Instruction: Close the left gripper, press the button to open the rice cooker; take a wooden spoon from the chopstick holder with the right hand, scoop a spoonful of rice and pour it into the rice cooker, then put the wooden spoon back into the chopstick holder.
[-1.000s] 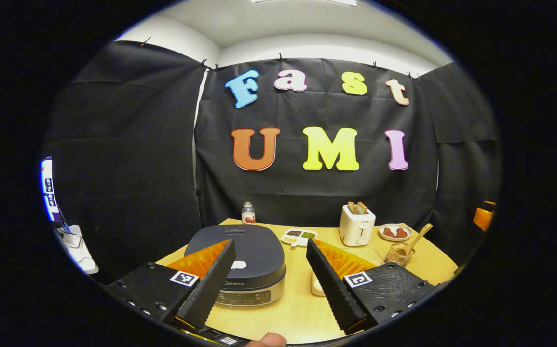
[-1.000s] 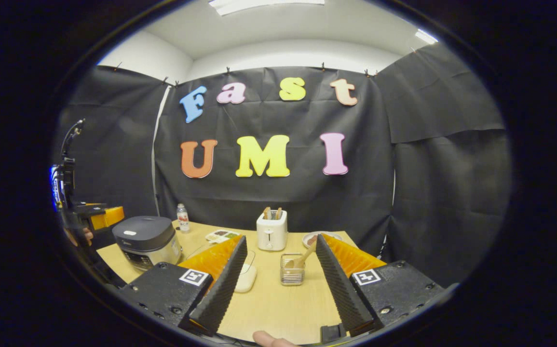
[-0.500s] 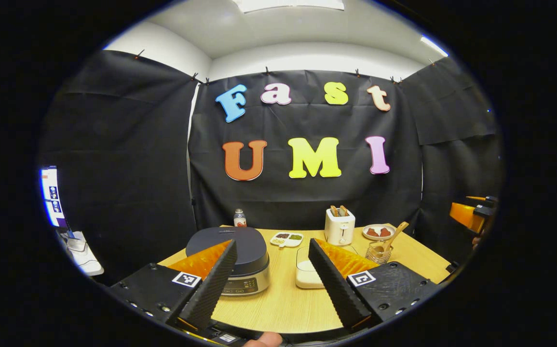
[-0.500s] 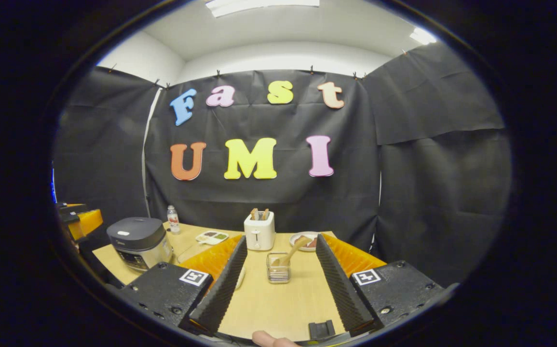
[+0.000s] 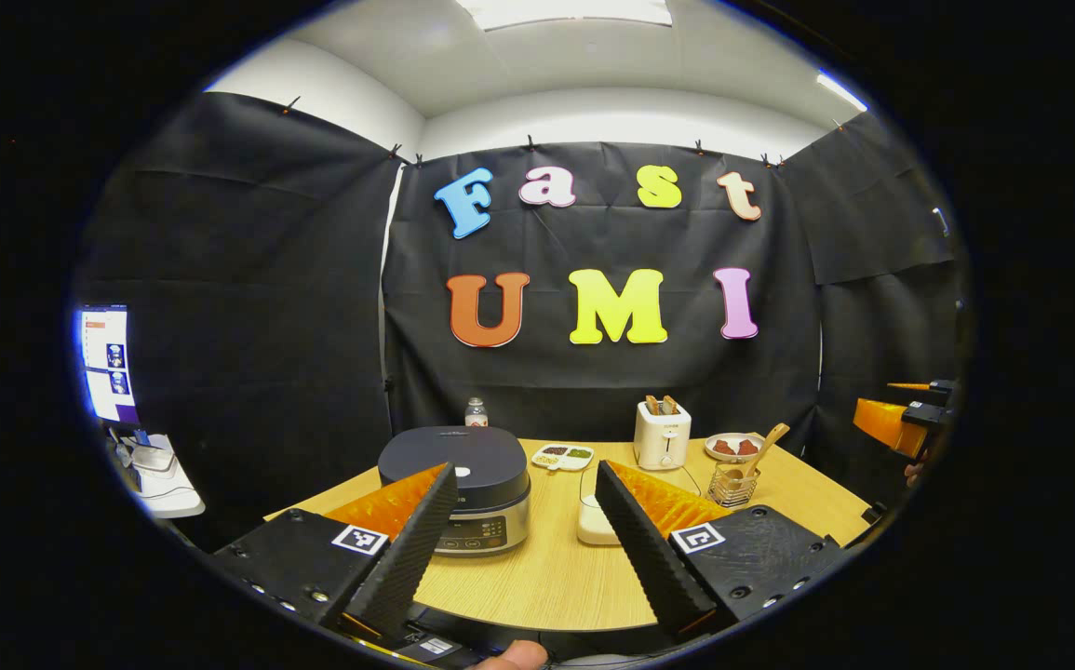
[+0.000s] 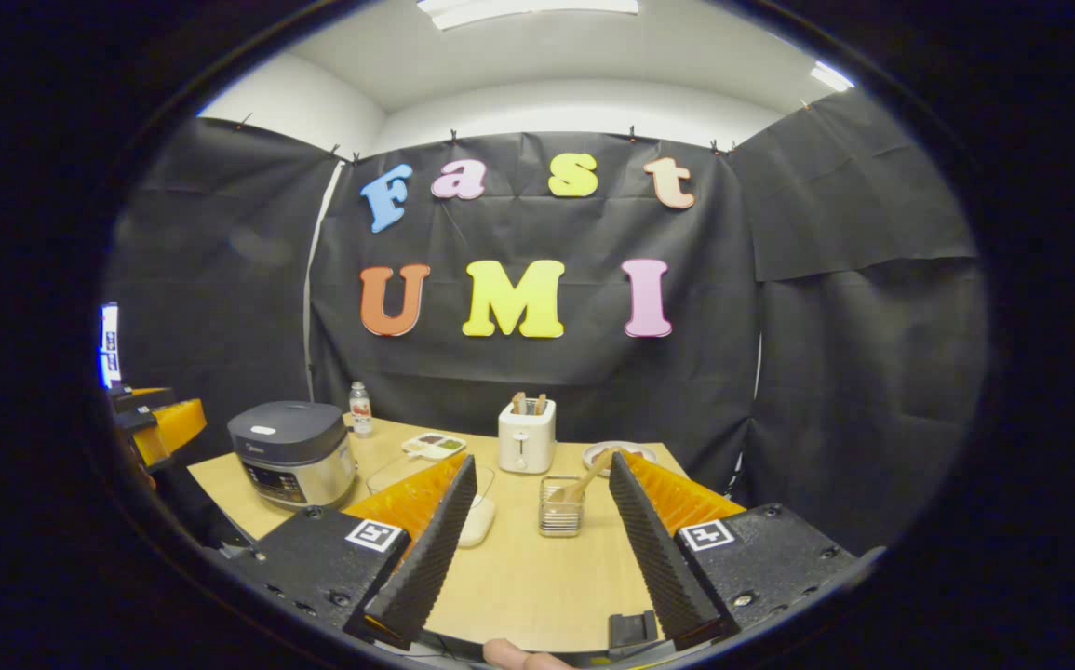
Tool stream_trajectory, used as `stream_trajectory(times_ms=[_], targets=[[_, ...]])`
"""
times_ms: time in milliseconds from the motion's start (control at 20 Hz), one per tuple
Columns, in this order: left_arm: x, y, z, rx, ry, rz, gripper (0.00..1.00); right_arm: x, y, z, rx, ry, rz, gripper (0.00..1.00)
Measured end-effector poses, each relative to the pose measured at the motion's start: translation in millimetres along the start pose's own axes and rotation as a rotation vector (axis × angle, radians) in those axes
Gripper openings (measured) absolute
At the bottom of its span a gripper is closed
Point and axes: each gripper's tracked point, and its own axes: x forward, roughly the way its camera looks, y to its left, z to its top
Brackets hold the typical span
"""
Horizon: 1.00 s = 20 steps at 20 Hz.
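rice box (image 5: 593, 521) partly behind fingers (image 5: 649, 549), spoon (image 6: 584, 482) bowl hidden in holder (image 6: 559, 507)

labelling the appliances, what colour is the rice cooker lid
Dark grey lid over a silver body, on the rice cooker; shows best in the left gripper view.

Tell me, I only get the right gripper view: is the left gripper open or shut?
Observer: Open. In the left gripper view, the left gripper has its fingers spread wide, holding nothing.
Operator: What is it pointing at?
Observer: The rice cooker, lid down, sits just behind its left finger, and the clear container with white contents lies against its right finger.
Operator: My finger hides the plate. What's on it?
Observer: The plate holds a few reddish-brown pieces. I cannot tell what food they are.
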Motion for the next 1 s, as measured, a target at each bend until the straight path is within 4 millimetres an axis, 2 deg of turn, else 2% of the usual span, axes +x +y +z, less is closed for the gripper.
stream_trajectory(times_ms=[250, 300, 350, 1000], targets=[[-4.0, 5.3, 1.1, -0.017, -0.015, -0.002, 0.95, -3.4, 3.4, 0.7, -0.001, -0.002, 0.007, 0.91], [-4.7, 7.1, 2.6, -0.014, -0.023, 0.003, 0.95, -4.8, 6.8, 1.0, -0.008, -0.002, 0.014, 0.93], [-6.5, 8.1, 3.9, -0.012, -0.029, 0.005, 0.95, -4.6, 6.6, 0.7, -0.011, -0.002, 0.018, 0.91], [-12.6, 1.7, 1.4, -0.003, -0.042, -0.009, 0.95, -16.1, -2.3, 1.4, -0.016, -0.002, 0.018, 0.91]])
